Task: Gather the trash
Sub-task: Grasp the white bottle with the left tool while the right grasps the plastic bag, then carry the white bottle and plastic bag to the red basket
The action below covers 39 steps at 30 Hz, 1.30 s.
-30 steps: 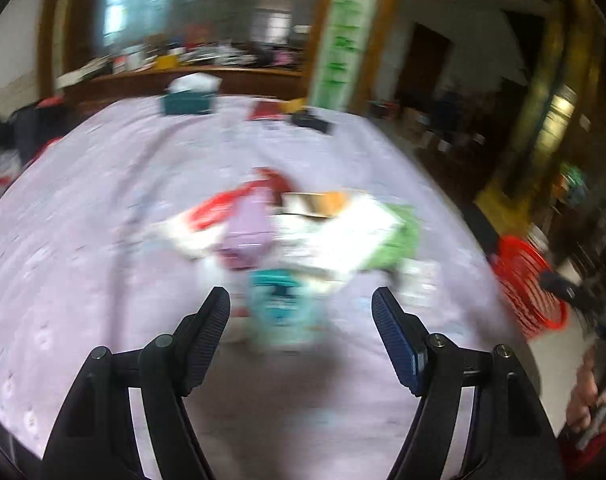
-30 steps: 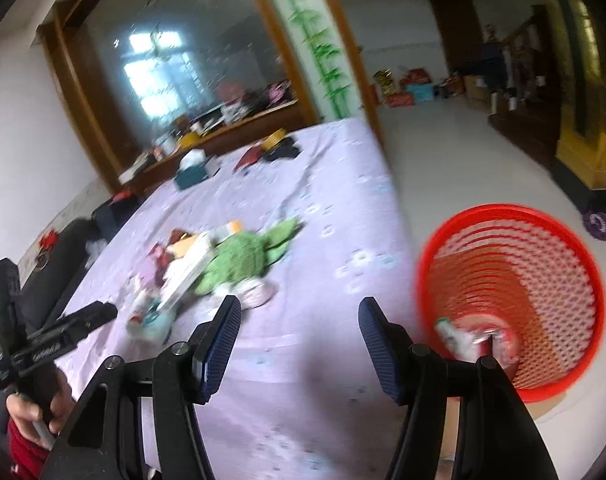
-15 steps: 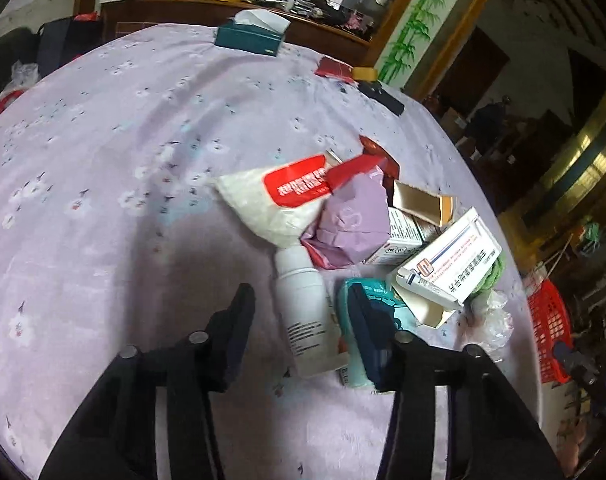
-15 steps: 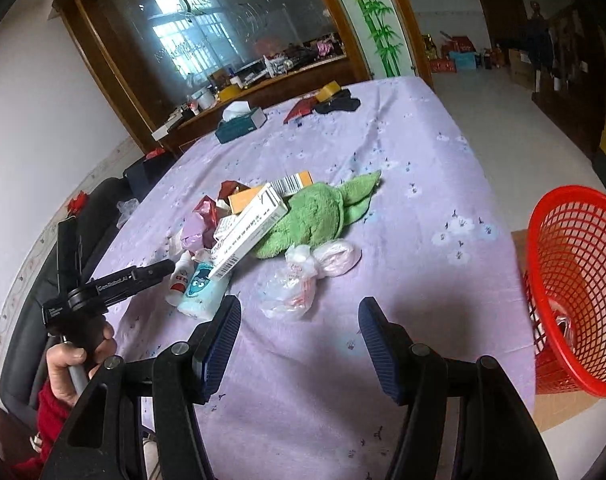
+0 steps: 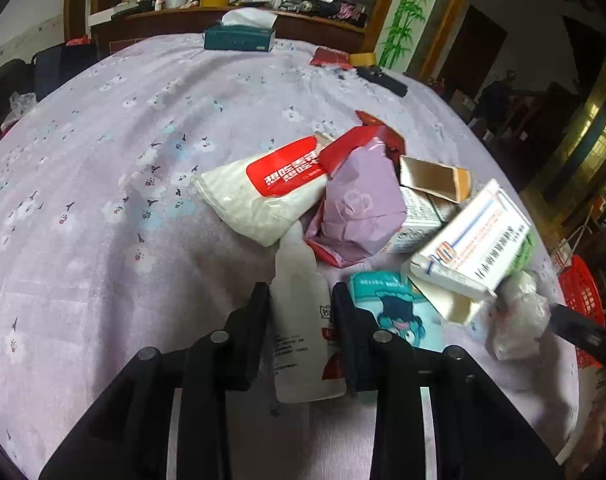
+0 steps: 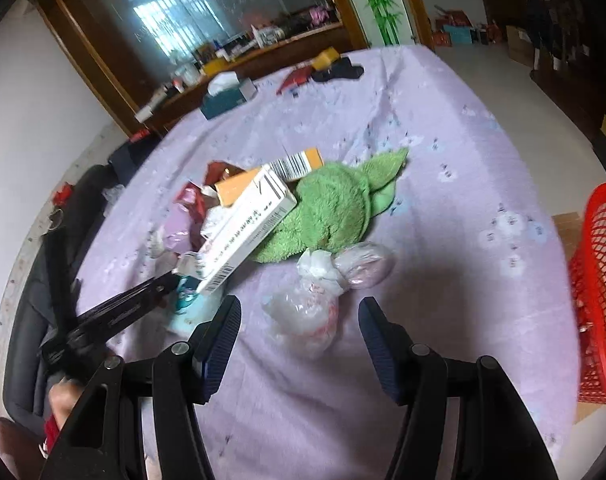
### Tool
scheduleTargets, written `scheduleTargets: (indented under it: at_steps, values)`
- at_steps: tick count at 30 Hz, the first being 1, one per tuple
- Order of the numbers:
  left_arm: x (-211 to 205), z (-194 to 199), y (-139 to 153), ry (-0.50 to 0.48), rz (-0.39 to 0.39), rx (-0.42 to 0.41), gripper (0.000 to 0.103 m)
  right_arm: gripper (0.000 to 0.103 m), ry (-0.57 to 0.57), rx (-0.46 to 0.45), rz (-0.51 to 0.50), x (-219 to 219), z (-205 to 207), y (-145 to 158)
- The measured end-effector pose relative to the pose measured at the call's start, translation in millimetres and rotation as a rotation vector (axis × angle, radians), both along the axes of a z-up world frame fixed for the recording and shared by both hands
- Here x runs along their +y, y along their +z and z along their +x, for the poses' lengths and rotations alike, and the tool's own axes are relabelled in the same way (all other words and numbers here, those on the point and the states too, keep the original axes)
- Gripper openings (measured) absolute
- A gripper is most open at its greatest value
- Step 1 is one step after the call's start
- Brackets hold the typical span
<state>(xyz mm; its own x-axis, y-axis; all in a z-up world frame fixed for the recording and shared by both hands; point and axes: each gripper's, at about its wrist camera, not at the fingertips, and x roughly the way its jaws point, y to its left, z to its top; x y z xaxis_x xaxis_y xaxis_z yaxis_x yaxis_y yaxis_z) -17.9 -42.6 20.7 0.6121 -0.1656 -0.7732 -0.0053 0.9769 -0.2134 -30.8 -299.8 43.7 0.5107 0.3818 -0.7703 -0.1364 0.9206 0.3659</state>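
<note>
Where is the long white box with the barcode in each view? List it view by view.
Left wrist: long white box, right of centre, tilted over the pile.
Right wrist, left of centre, leaning on the green plush toy.
Shared landmark: teal tissue box at the table's far end.

Daylight comes in through the big window behind the sideboard, soft and cool, and it washes out to a pale glare on the glass. My left view is sharp in the middle, and the tablecloth is evenly lit with a dull shadow beneath my tool. The room at its right edge sinks into dimness. My right view is softer, smeared a little, most at the red basket. Both lenses bend straight lines hard toward the rim, and the corners go black.
</note>
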Motion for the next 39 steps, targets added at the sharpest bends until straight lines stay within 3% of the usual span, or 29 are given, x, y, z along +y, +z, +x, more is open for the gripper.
scheduleTargets:
  at_steps: [2, 5, 9, 12, 17, 19, 27, 39]
  values:
    - [2, -9, 3, -0.005, -0.006, -0.030, 0.029, 0.061, -0.001, 0.021, -0.023, 6, 8, -8]
    - [2, -24, 9, -0.004, -0.007, -0.084, 0.029, 0.039, -0.008, 0.054, -0.046, 13, 15, -23]
    - [-4, -38, 13, -0.014, 0.002, -0.128, 0.029, 0.034, -0.013, 0.024, -0.067, 14, 9, -29]
    - [-10, -48, 17, -0.022, 0.006, -0.176, 0.029, 0.032, -0.016, -0.047, -0.053, 12, -5, -25]
    - [-25, -58, 23, -0.030, 0.036, -0.239, 0.029, 0.032, -0.012, -0.285, -0.131, 18, -37, -5]
    - [-29, -62, 24, -0.024, 0.072, -0.261, 0.029, 0.032, -0.006, -0.341, -0.161, 22, -44, -1]
    - [-31, -72, 28, 0.003, 0.119, -0.343, 0.029, 0.032, 0.007, -0.356, -0.154, 22, -47, 3]
    - [-32, -71, 28, 0.004, 0.142, -0.346, 0.029, 0.032, 0.032, -0.377, -0.138, 24, -50, 2]
